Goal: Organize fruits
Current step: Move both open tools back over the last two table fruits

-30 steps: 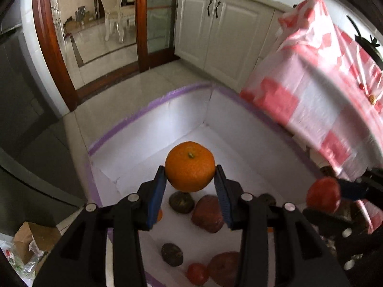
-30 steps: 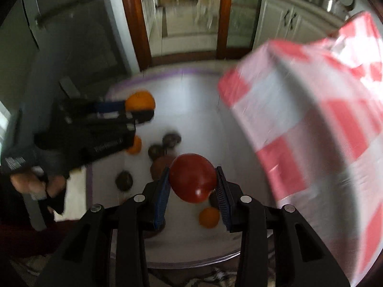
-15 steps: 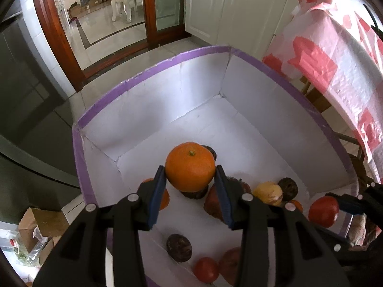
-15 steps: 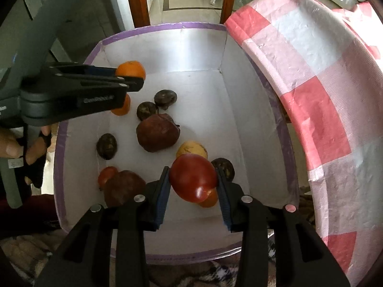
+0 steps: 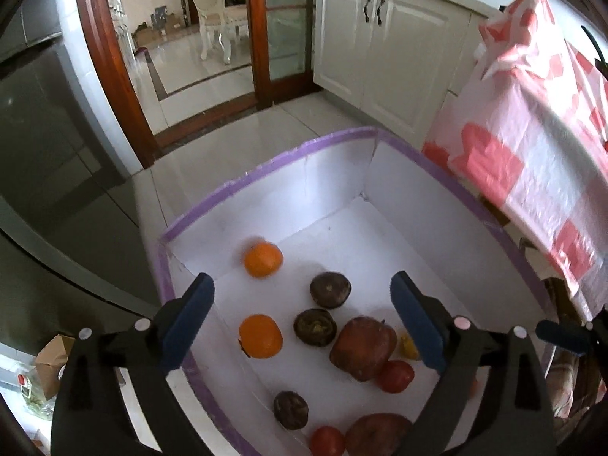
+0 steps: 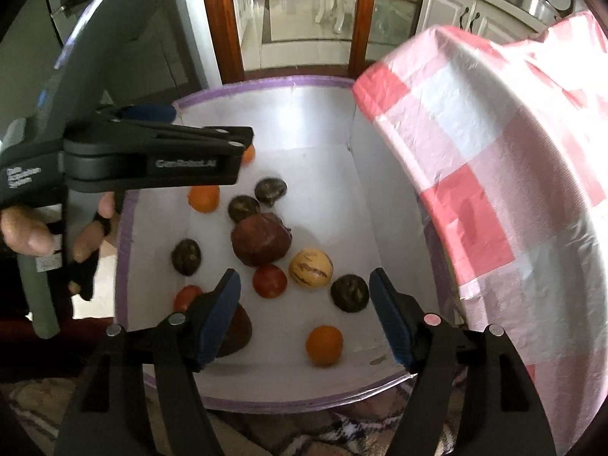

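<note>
A white box with a purple rim (image 5: 266, 167) (image 6: 266, 85) holds several fruits. My left gripper (image 5: 300, 319) is open and empty above it. The orange (image 5: 263, 259) it held lies blurred near the box's far left wall, beside a second orange (image 5: 260, 336). My right gripper (image 6: 304, 319) is open and empty over the near end. A red tomato (image 6: 269, 280) lies below it, next to a yellow striped fruit (image 6: 311, 267) and a big dark red fruit (image 6: 261, 239). The left gripper (image 6: 159, 159) shows from the side in the right wrist view.
A table with a pink and white checked cloth (image 5: 532, 133) (image 6: 494, 171) overhangs the box's right side. White cabinets (image 5: 380, 45) and a wood-framed glass door (image 5: 258, 30) stand behind. Dark round fruits (image 5: 330, 289) and a small orange (image 6: 324, 344) lie in the box.
Both grippers opened. The orange dropped from the left gripper into the box's far left part. The red tomato dropped from the right gripper and lies among the fruits.
</note>
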`<state>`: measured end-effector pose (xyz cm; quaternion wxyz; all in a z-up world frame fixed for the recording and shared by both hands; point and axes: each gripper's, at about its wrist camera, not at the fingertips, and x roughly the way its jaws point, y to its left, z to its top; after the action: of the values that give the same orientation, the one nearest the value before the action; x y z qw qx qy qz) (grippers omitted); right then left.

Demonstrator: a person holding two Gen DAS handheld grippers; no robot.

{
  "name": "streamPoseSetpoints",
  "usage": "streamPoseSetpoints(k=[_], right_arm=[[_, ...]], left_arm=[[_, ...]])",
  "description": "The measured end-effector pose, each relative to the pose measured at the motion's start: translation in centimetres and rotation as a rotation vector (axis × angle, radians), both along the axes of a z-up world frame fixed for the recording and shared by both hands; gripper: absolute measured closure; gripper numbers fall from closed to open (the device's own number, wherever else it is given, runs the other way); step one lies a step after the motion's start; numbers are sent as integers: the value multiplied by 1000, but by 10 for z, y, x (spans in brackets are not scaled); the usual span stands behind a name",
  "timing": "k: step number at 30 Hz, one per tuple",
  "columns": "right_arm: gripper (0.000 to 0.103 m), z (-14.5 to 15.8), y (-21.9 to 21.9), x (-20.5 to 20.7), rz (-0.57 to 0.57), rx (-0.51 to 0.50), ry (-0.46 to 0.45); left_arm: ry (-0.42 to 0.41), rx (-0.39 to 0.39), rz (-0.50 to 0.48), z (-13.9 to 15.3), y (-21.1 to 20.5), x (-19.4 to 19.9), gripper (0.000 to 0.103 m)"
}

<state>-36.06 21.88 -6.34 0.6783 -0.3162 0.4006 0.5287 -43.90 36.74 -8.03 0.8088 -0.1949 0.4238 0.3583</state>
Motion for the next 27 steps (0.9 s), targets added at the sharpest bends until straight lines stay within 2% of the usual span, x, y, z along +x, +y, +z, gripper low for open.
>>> streamPoseSetpoints(k=[4, 8, 10, 12, 15, 18, 23, 27], right_arm=[[32, 13, -4, -2, 13, 54, 3], [32, 40, -16, 5, -4, 144, -8], [32, 66, -29, 17, -33, 225, -17], [26, 90, -43, 32, -75, 302, -28], [22, 126, -77, 71, -201, 427, -46], [16, 141, -111, 114, -364, 478, -75], [16, 143, -172, 184, -652, 476, -111], [16, 142, -220, 231, -837, 454, -136]], left_arm=[[-23, 29, 6, 12, 2, 1, 8], [-79, 57, -2, 37, -1, 8, 8], [-121, 93, -8, 57, -4, 15, 6], [-176, 138, -26, 82, -11, 29, 2], [-239, 181, -94, 111, -27, 58, 2], [-262, 184, -204, 130, -59, 98, 2], [-253, 116, -399, 136, -116, 182, 2], [-250, 57, -505, 140, -149, 238, 2]])
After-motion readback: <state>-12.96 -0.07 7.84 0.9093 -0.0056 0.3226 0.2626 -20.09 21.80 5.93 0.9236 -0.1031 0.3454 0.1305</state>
